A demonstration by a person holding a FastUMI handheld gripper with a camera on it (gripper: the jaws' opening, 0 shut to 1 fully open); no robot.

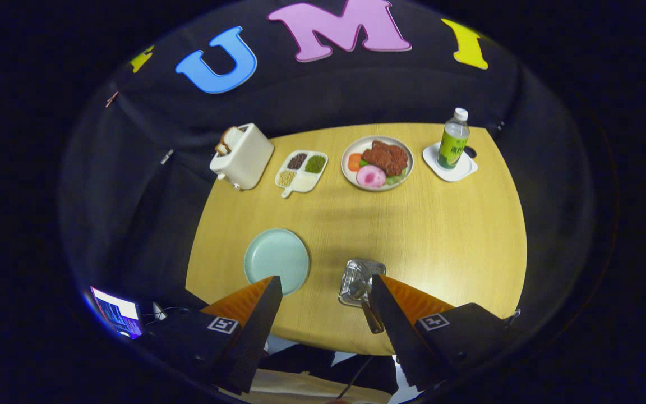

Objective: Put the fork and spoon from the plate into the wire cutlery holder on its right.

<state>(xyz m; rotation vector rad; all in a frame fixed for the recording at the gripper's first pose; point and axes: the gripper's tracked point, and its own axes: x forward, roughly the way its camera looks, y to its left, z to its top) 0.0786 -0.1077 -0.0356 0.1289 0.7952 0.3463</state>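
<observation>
A pale green plate [276, 260] lies bare on the wooden table [441, 235], just ahead of my left finger. To its right stands the wire cutlery holder [359, 279], with a cutlery handle [372, 317] leaning out of it toward me, close beside my right finger. My gripper [326, 286] hovers high above the table's near edge, open, nothing between its fingers. Which pieces of cutlery stand in the holder is too small to tell.
At the table's far side stand a toaster with bread [241, 155], a divided dish of beans [301, 170], a plate of food [378, 163] and a green bottle [453, 139] on a white coaster [450, 164]. A lit screen [117, 318] glows beyond the left finger.
</observation>
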